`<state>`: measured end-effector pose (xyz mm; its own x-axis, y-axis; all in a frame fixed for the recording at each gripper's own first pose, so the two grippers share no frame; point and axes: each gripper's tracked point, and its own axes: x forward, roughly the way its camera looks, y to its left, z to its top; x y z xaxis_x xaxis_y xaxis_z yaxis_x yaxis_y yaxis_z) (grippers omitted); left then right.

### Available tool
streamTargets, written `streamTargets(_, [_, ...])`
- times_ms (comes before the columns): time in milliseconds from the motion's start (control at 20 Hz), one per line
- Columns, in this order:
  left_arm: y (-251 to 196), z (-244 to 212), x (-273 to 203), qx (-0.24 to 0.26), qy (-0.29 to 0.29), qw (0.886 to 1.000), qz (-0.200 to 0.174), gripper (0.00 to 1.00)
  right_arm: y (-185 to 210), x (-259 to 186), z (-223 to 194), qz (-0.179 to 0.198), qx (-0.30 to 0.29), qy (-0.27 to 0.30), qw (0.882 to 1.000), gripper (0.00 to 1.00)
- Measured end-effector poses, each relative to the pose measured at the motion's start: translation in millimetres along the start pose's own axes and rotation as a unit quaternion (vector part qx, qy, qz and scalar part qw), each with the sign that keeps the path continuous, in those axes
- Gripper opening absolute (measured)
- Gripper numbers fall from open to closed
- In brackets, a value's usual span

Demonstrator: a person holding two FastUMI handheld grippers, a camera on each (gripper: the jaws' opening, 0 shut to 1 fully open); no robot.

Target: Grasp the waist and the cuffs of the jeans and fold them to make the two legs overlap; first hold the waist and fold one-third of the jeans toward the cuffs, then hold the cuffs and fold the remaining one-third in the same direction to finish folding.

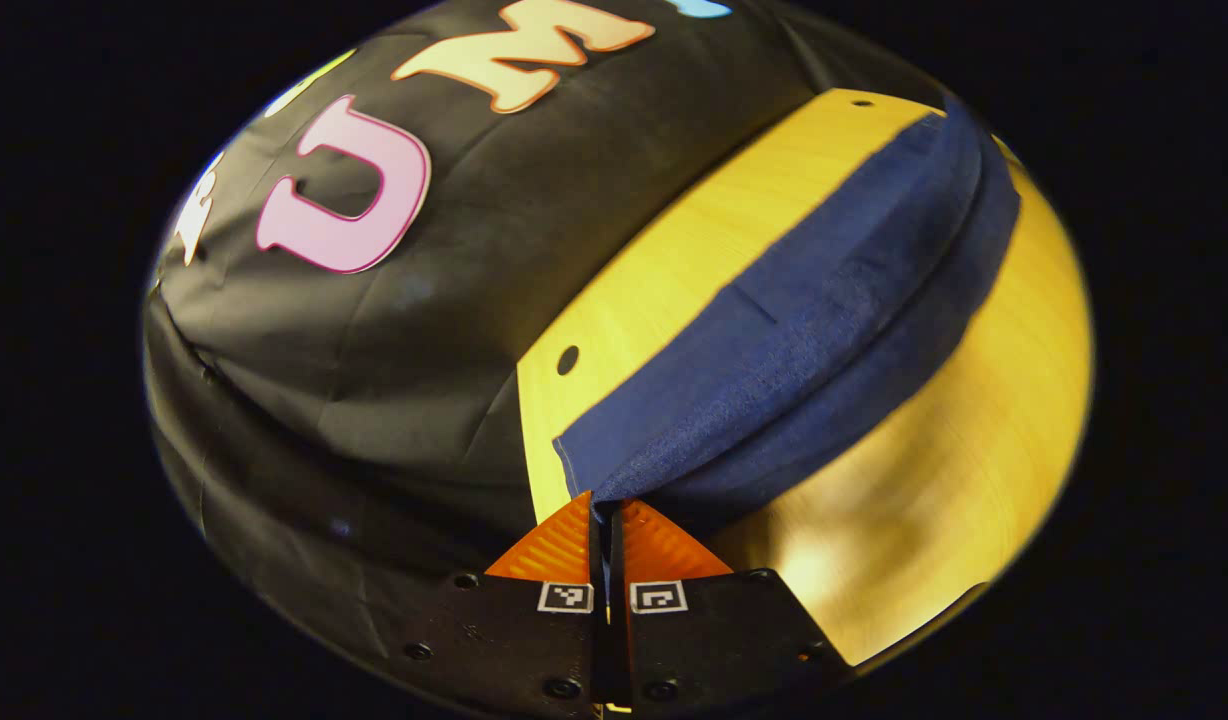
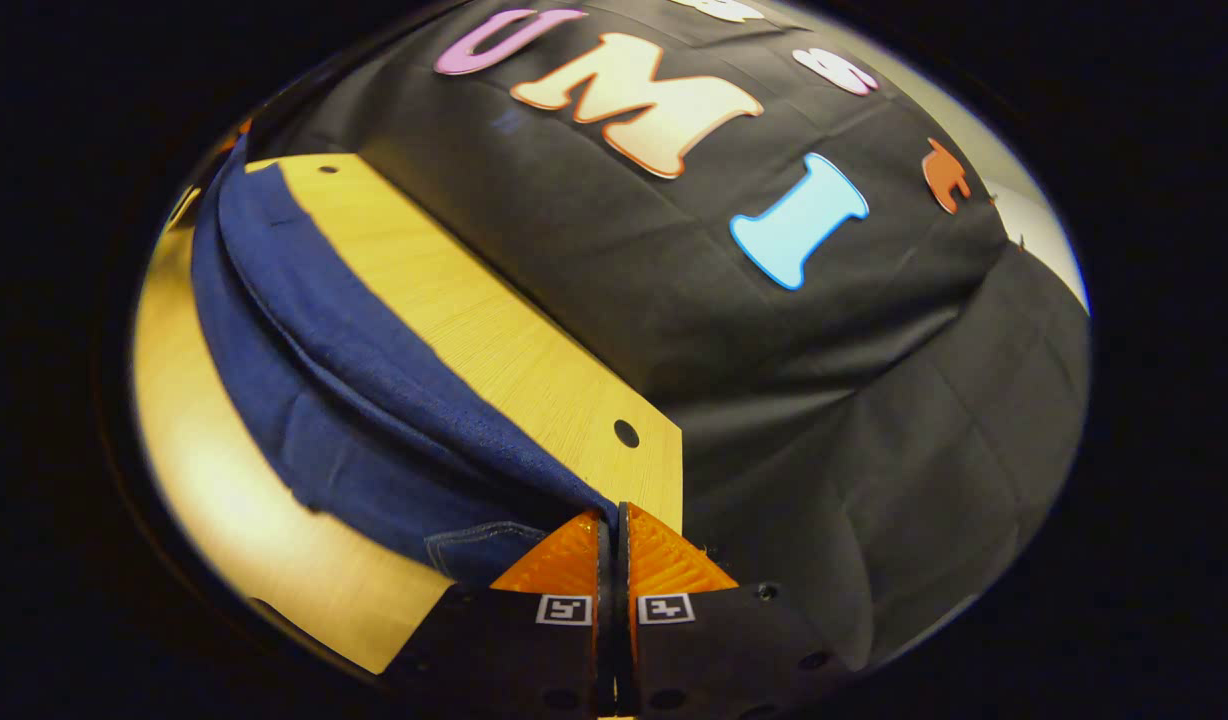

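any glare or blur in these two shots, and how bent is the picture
Left gripper view: bright glare on the wooden table under the lifted jeans, which look soft. Right gripper view: glare on the table's near left part, and its straight edge curves from fisheye distortion; the jeans are sharper there.

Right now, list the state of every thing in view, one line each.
Jeans: folded lengthwise, legs overlapped, stretched over the table, pinched at both ends.
Left gripper: shut on jeans at one end.
Right gripper: shut on jeans at the other end, beside a stitched seam.
Table: partly covered by the jeans.
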<state>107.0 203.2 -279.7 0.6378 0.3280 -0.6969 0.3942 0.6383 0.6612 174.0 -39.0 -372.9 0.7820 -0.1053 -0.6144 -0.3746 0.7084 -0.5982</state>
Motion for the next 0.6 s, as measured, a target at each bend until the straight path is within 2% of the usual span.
streamTargets(150, [6,26,34,-0.044,0.000,0.999,0.011,0.00,10,47,7,-0.004,0.036,0.003,0.999,0.02])
streamTargets(350, [0,43,84,-0.077,0.020,0.997,0.008,0.00,37,107,-3,0.024,0.065,0.025,0.997,0.02])
streamTargets(600, [-18,42,131,-0.067,0.055,0.996,0.009,0.00,73,147,-28,0.063,0.068,0.064,0.994,0.02])
